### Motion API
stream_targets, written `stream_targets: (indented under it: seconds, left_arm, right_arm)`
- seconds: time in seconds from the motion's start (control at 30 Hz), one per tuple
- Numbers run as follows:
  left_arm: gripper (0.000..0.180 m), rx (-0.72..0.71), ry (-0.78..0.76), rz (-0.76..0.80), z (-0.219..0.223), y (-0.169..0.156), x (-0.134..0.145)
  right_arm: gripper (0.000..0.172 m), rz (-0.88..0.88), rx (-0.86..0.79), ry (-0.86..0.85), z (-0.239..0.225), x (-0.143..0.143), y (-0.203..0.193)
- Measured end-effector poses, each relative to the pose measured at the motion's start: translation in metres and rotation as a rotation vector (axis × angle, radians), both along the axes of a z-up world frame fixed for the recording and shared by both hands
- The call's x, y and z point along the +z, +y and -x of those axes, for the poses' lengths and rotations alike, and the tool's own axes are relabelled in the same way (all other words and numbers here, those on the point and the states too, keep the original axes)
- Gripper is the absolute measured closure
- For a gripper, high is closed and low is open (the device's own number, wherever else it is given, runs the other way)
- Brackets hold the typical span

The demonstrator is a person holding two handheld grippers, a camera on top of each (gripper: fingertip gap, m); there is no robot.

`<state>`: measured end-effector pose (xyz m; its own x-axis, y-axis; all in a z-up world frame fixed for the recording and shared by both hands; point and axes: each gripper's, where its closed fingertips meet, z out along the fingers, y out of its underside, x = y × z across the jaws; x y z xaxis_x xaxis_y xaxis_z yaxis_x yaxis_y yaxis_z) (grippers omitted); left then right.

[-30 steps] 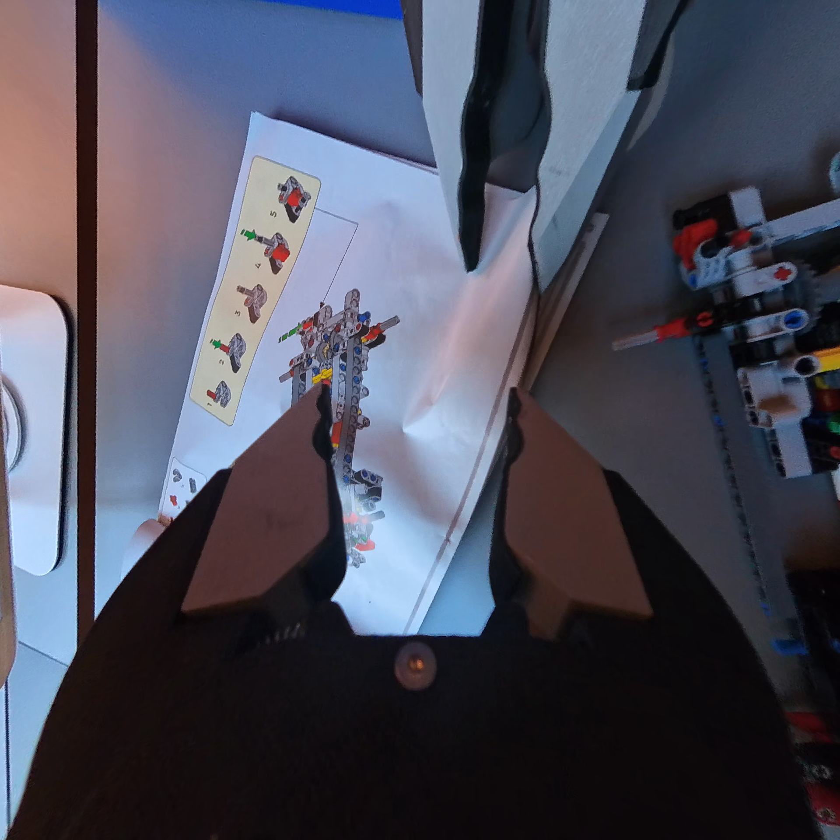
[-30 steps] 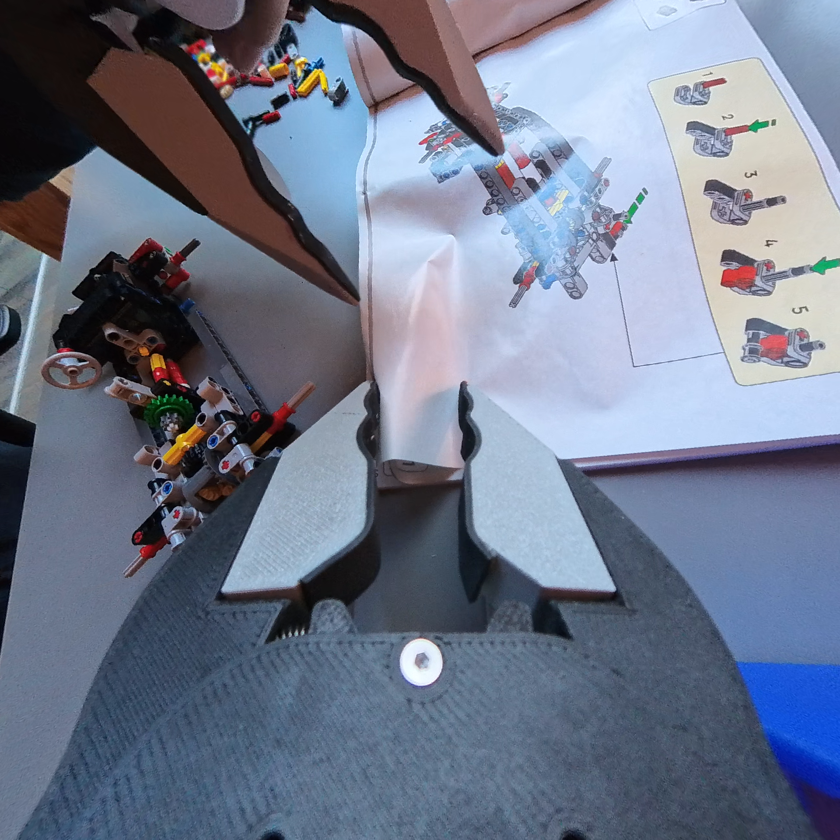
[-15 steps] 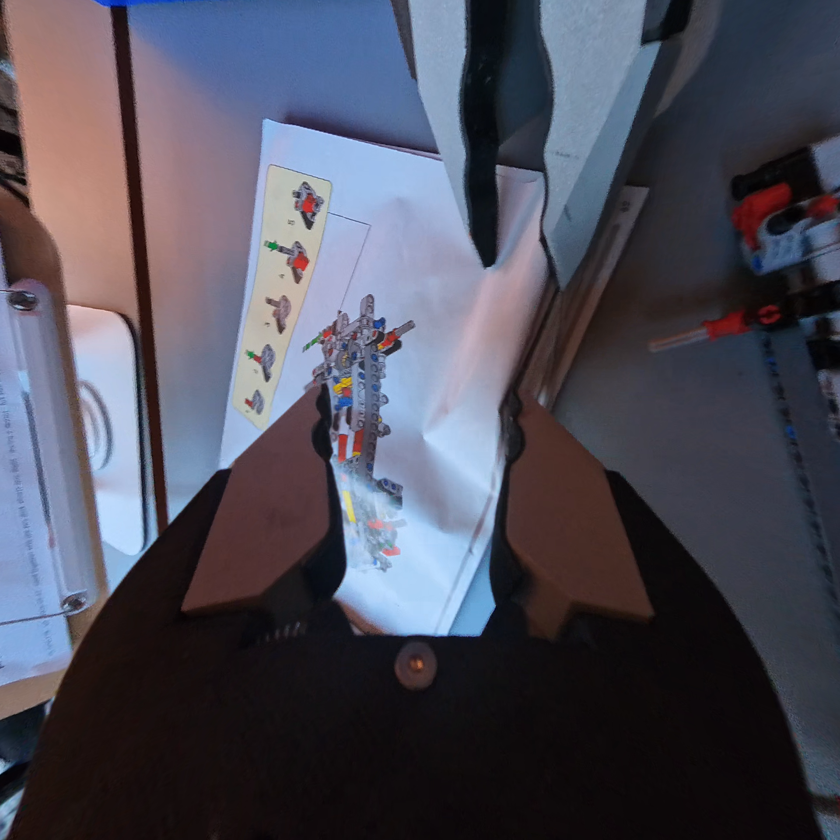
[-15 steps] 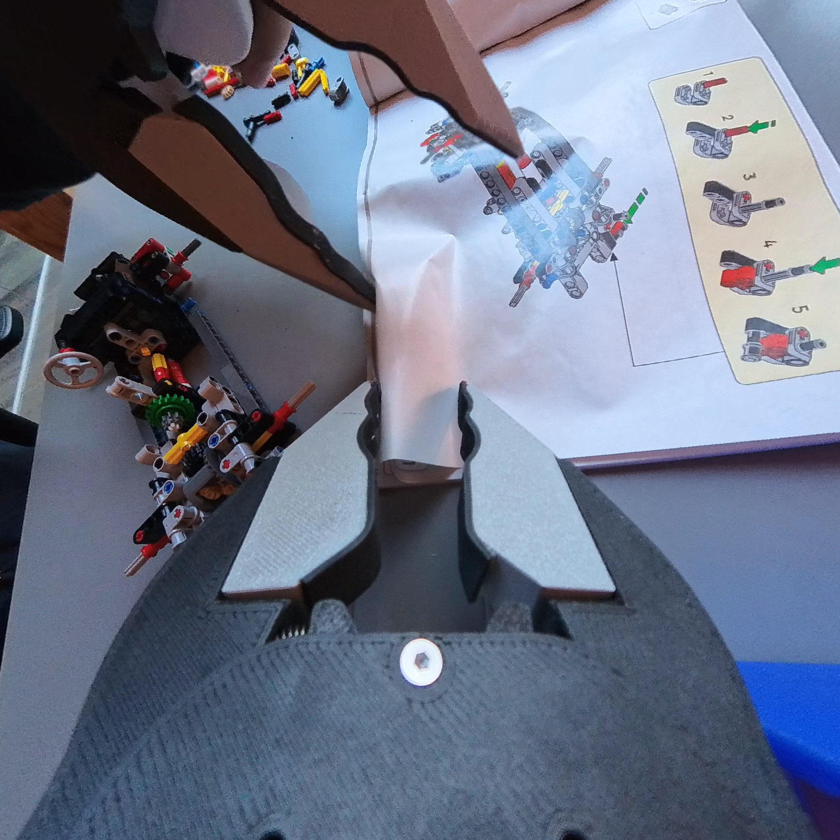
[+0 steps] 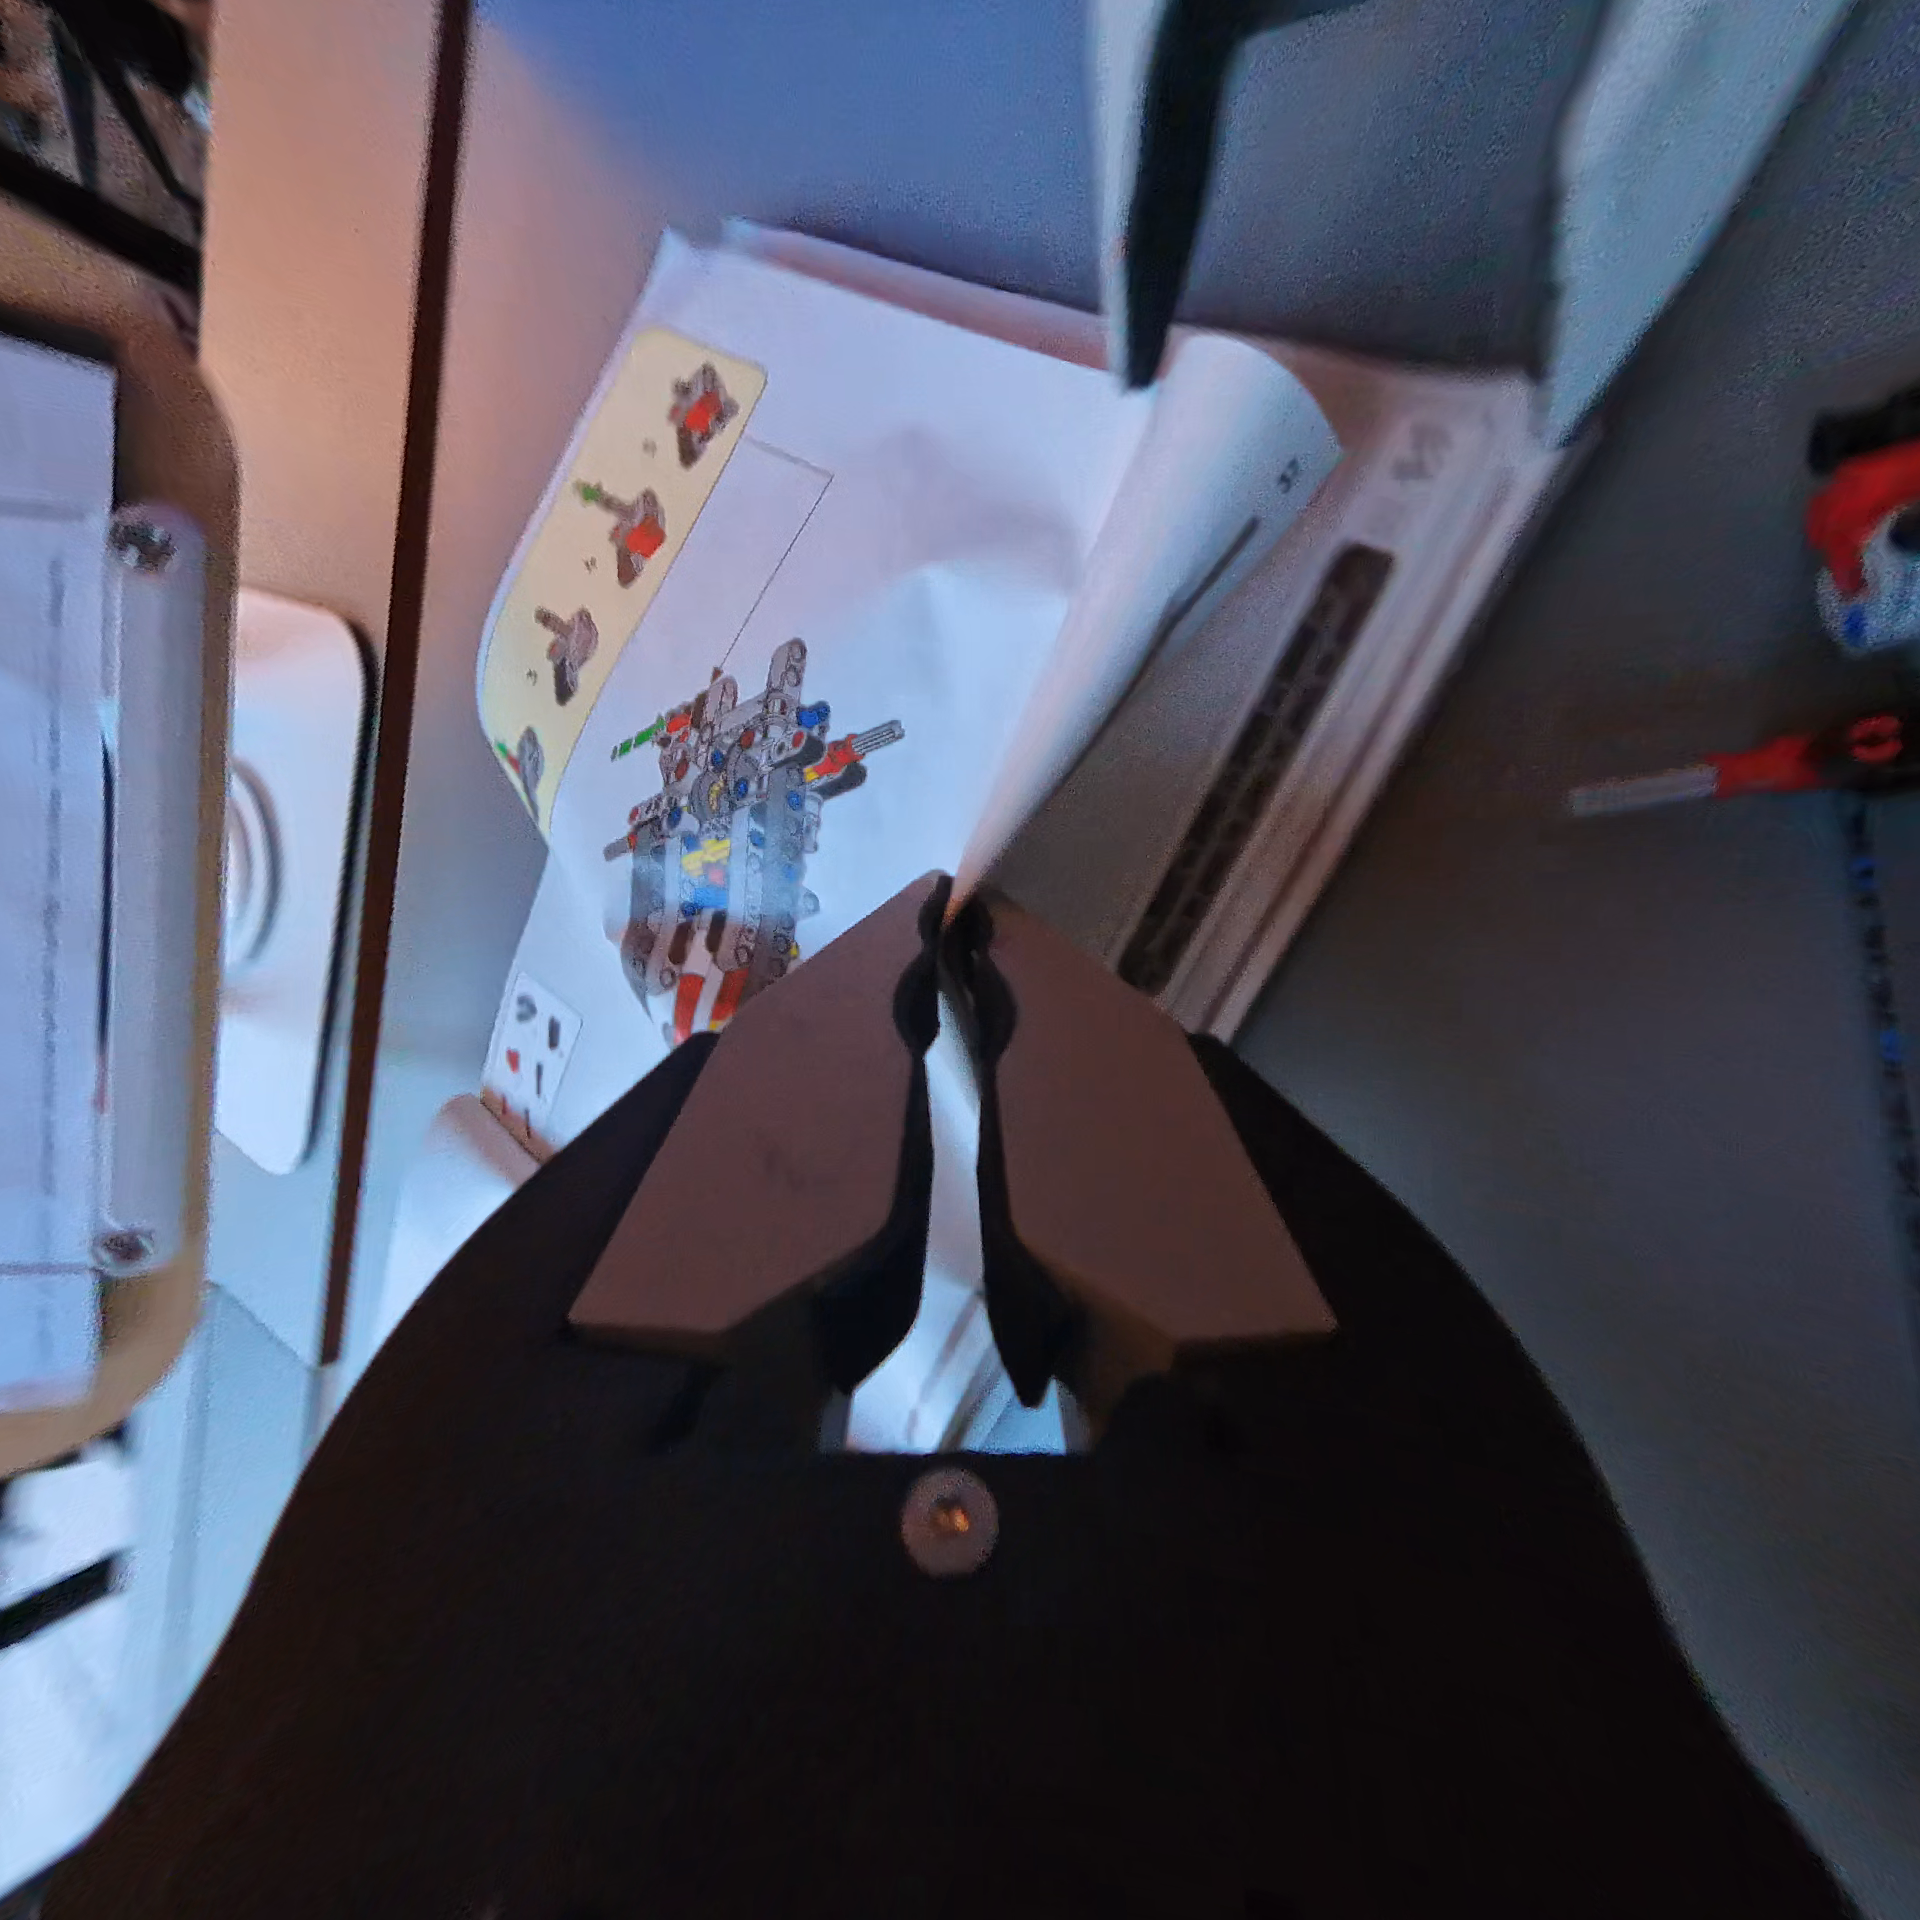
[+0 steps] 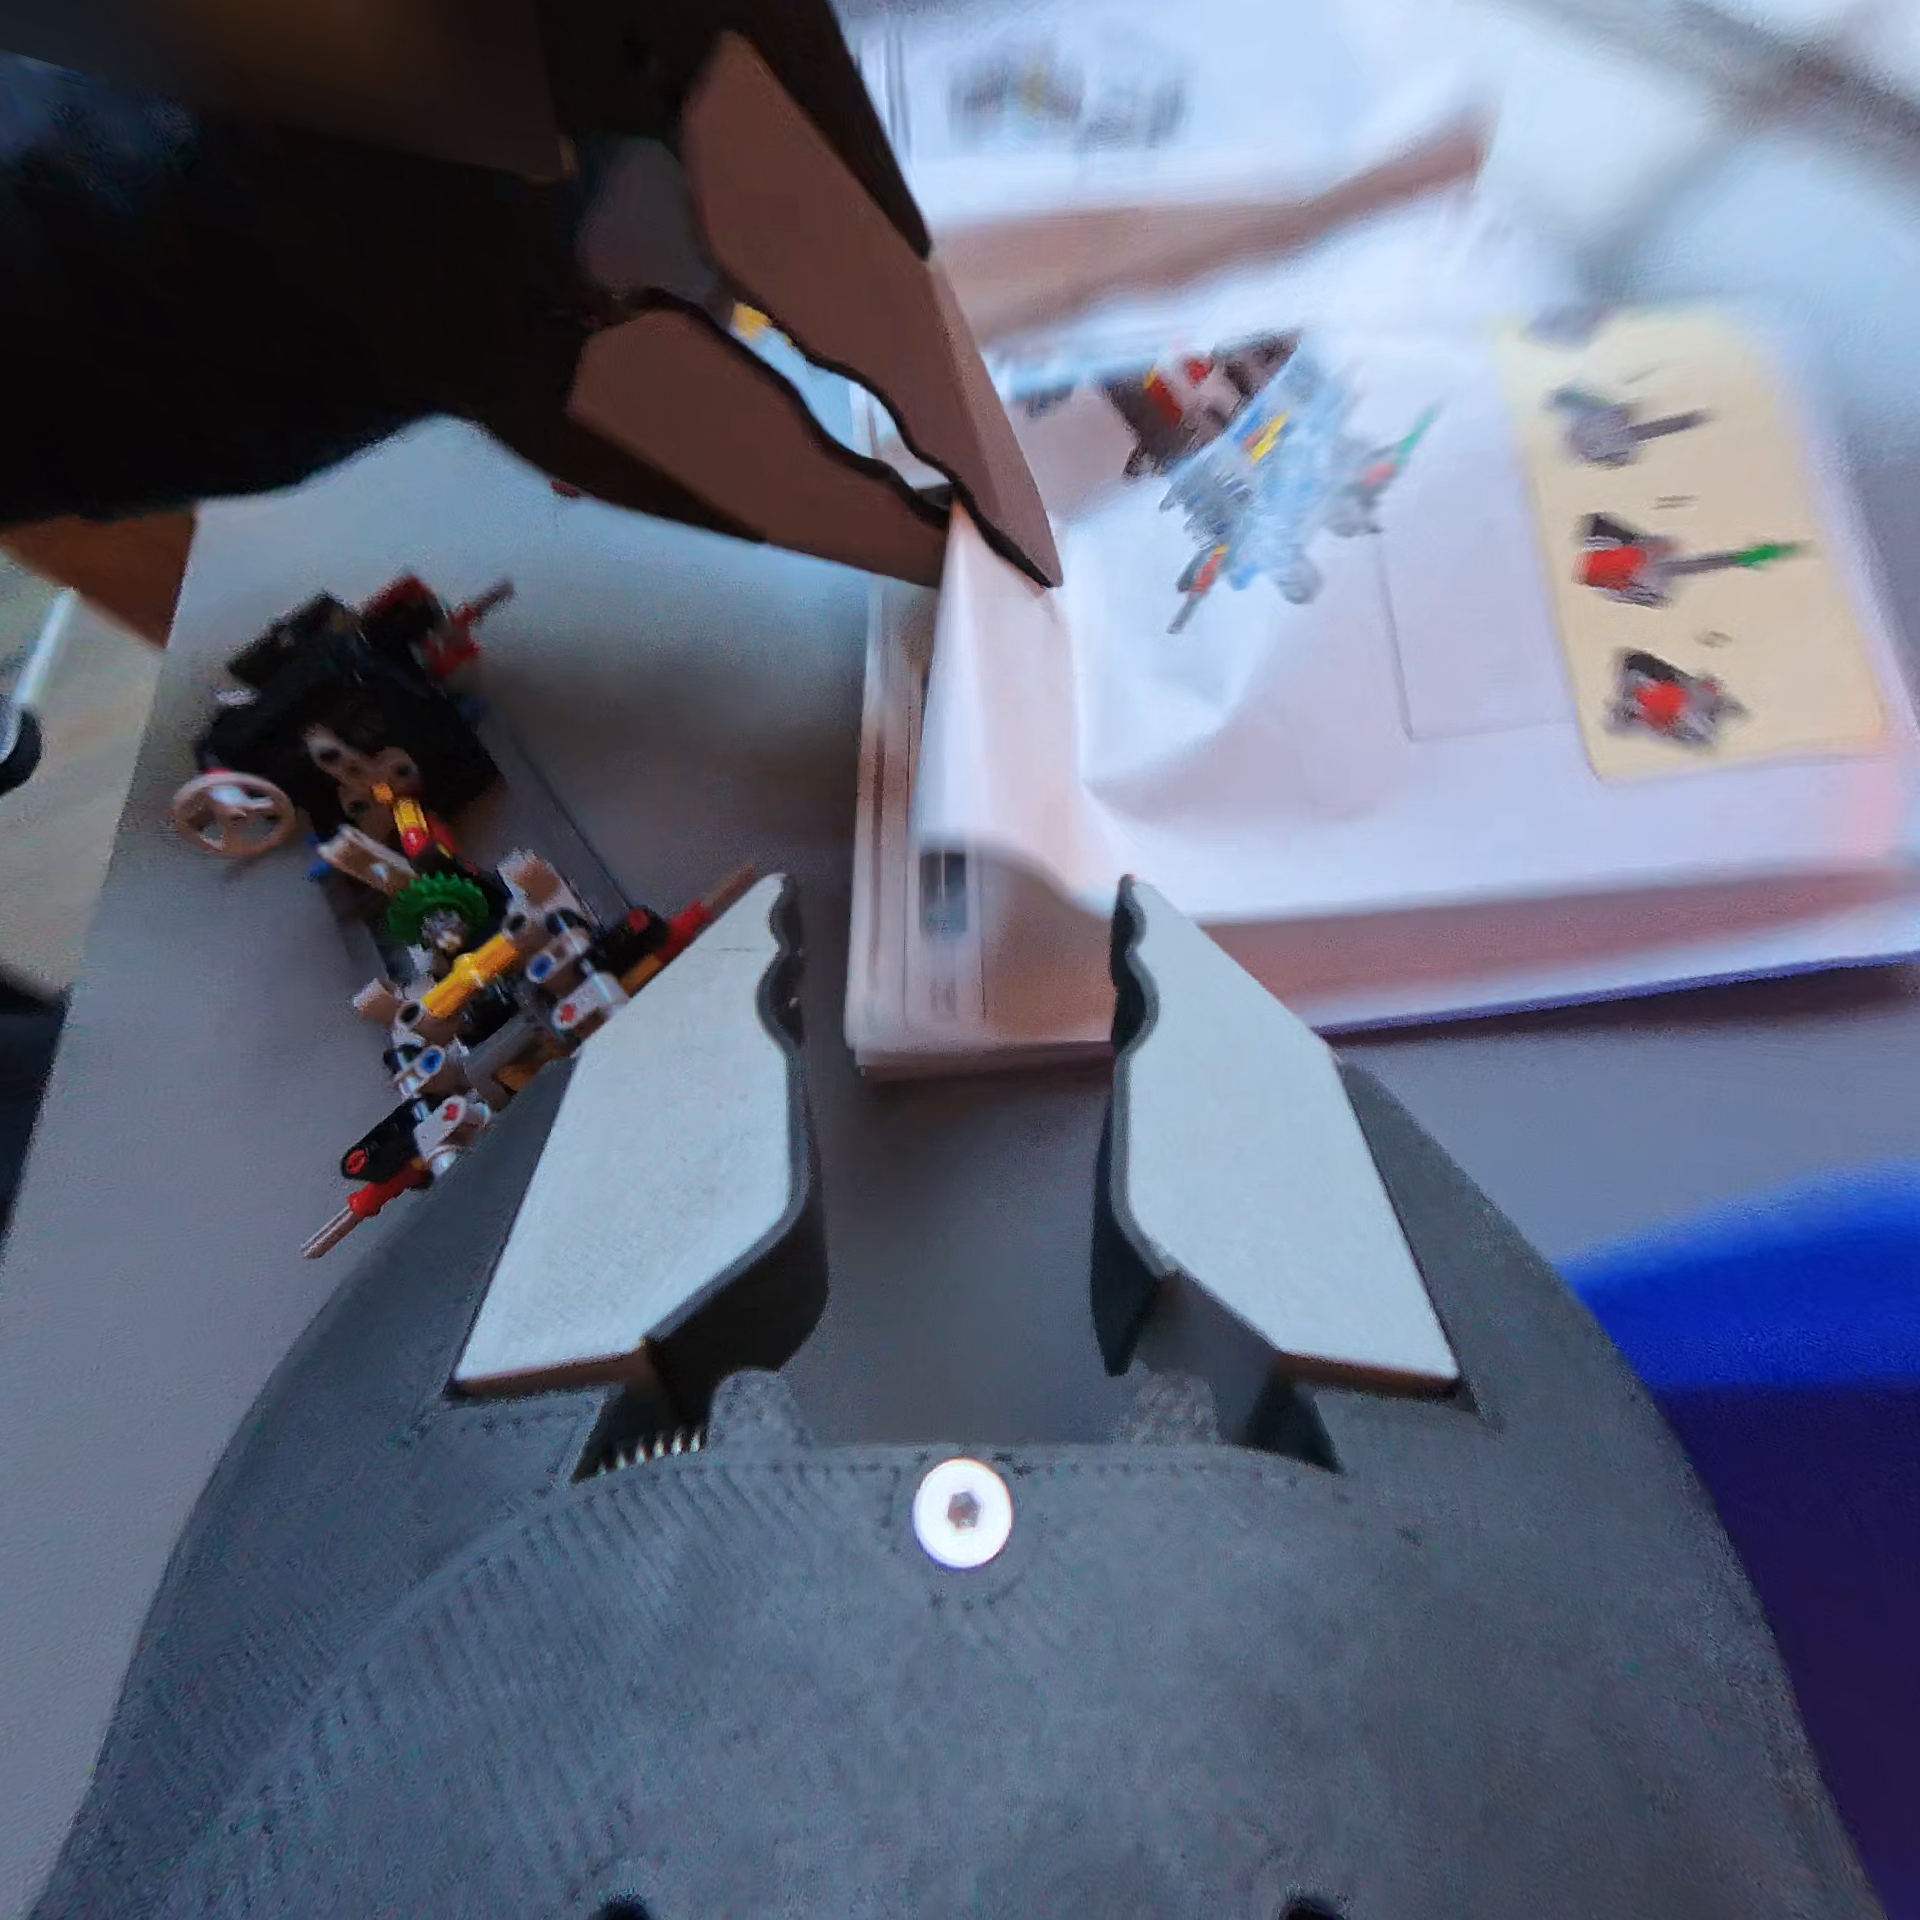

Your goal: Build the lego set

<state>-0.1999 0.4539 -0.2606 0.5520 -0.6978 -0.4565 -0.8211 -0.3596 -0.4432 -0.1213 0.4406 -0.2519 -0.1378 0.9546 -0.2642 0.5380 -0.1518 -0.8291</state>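
The open instruction booklet (image 5: 831, 582) lies on the grey table and also shows in the right wrist view (image 6: 1455, 727). My left gripper (image 5: 951, 914) is shut on the edge of one lifted page (image 5: 1143, 582). The right wrist view shows its brown fingers (image 6: 831, 343) pinching that page (image 6: 997, 727). My right gripper (image 6: 951, 925) is open, with the page's curled corner just beyond its fingertips and not touched. Its grey fingers (image 5: 1662, 156) show at the top of the left wrist view. The partly built lego model (image 6: 447, 862) lies left of the booklet and also shows in the left wrist view (image 5: 1860, 551).
A blue object (image 6: 1714, 1299) sits at the right near my right gripper. A white device (image 5: 291, 883) and a clear plastic stand (image 5: 62, 883) lie beyond the table's dark edge (image 5: 416, 520) on the left. About 9 cm separates my left fingertips from my right. The left tips stand about 30 cm off the white device (image 5: 291, 883).
My left gripper has closed on the edge of the page. My right gripper has opened and let go of the page corner. The page now stands lifted from the booklet.
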Motion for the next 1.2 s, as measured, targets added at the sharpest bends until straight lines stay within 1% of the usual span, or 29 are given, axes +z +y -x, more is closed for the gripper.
stream_targets:
  seconds: [0.1,0.17,0.23,0.37,0.47,0.53,0.6,0.73,0.8,0.87,0.93,1.0,1.03,1.1,1.2]
  left_arm:
    - [0.18,0.107,-0.204,0.0,0.018,0.004,0.022]
    - [0.18,0.15,-0.311,0.0,0.028,0.003,0.035]
    - [0.18,0.171,-0.37,-0.025,0.037,0.001,0.047]
    - [0.18,0.184,-0.438,-0.05,0.05,-0.008,0.059]
    - [0.18,0.182,-0.56,-0.051,0.056,-0.012,0.067]
    - [0.18,0.212,-0.632,-0.037,0.066,-0.013,0.068]
    - [0.18,0.245,-0.657,-0.02,0.076,-0.015,0.063]
    - [0.18,0.255,-0.659,-0.038,0.084,-0.021,0.061]
    - [0.18,0.271,-0.627,-0.039,0.087,-0.023,0.057]
    - [0.18,0.252,-0.493,-0.044,0.081,-0.027,0.049]
    - [0.18,0.18,-0.234,-0.117,0.07,-0.029,0.041]
    - [0.18,0.058,0.034,-0.198,0.052,-0.031,0.031]
    - [0.18,0.01,0.121,-0.23,0.042,-0.031,0.027]
    - [0.18,-0.042,0.186,-0.237,0.027,-0.031,0.018]
    - [0.18,-0.049,0.173,-0.224,0.019,-0.028,0.012]
  right_arm:
    - [0.113,-0.048,-0.029,0.125,-0.009,0.022,0.001]
    - [0.112,-0.123,-0.05,0.144,-0.013,0.027,0.007]
    - [0.113,-0.182,-0.05,0.143,-0.016,0.027,0.009]
    - [0.115,-0.224,-0.03,0.111,-0.017,0.018,0.007]
    - [0.117,-0.258,-0.024,0.071,-0.015,0.006,0.006]
    - [0.117,-0.288,-0.015,0.045,-0.014,-0.001,0.005]
    - [0.118,-0.328,-0.004,0.019,-0.014,-0.007,0.004]
    - [0.12,-0.428,-0.017,-0.002,-0.016,-0.011,0.011]
    - [0.121,-0.482,-0.028,-0.009,-0.017,-0.011,0.016]
    - [0.122,-0.526,-0.041,-0.008,-0.018,-0.011,0.021]
    - [0.123,-0.54,-0.047,-0.003,-0.019,-0.011,0.024]
    - [0.123,-0.554,-0.054,-0.009,-0.02,-0.012,0.027]
    - [0.125,-0.558,-0.054,-0.009,-0.021,-0.012,0.028]
    - [0.126,-0.56,-0.052,-0.012,-0.021,-0.013,0.028]
    - [0.126,-0.582,-0.05,-0.025,-0.021,-0.016,0.029]
